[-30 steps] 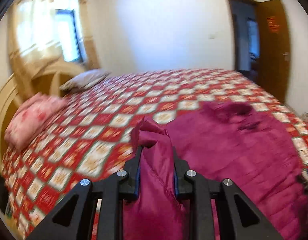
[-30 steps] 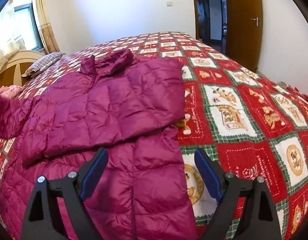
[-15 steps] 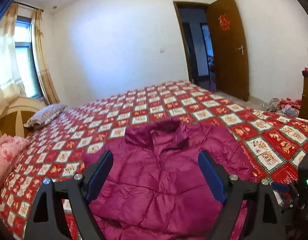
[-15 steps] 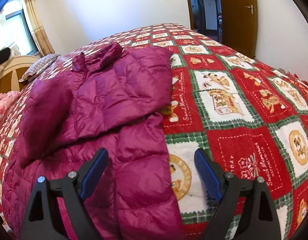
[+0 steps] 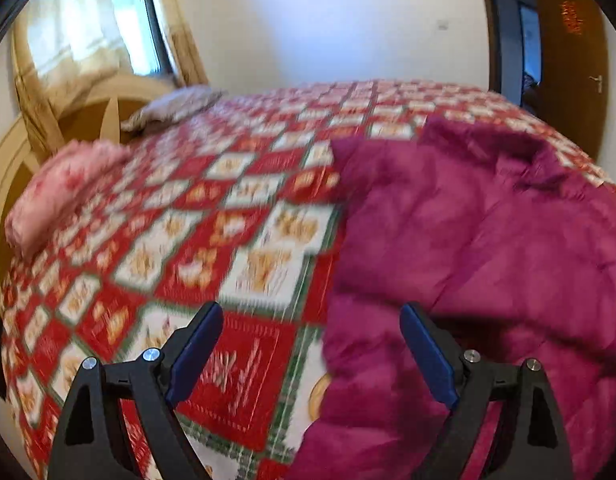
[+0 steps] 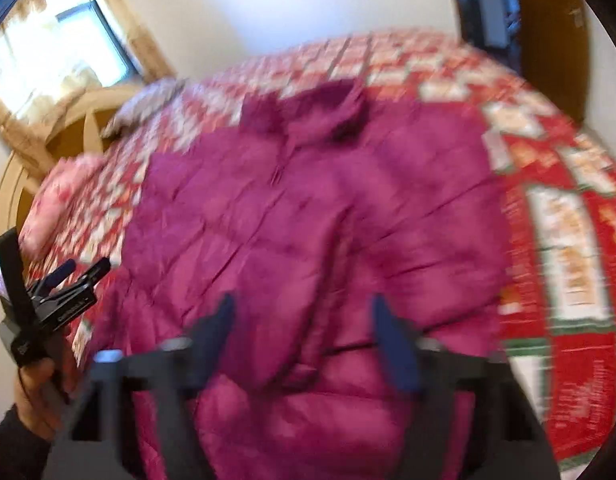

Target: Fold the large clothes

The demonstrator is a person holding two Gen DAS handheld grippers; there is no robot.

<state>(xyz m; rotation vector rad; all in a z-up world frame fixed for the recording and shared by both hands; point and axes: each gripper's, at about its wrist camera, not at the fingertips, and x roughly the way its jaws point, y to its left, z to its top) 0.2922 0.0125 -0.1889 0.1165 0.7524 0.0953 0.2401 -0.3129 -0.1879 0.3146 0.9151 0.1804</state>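
Note:
A magenta quilted down jacket lies on the bed with both sleeves folded in over its front, collar at the far end; it also fills the right wrist view. My left gripper is open and empty, low over the jacket's left edge and the bedspread. My right gripper is open and empty above the jacket's lower middle. The left gripper also shows at the left edge of the right wrist view, open, held by a hand. Both views are motion-blurred.
The red, white and green patterned bedspread covers the bed. A pink pillow and a grey pillow lie by the wooden headboard. A window with curtains is at back left, a brown door at back right.
My left gripper let go of the sleeve, which now lies folded over the jacket, and swung left and down to the jacket's edge. My right gripper moved left over the jacket's middle.

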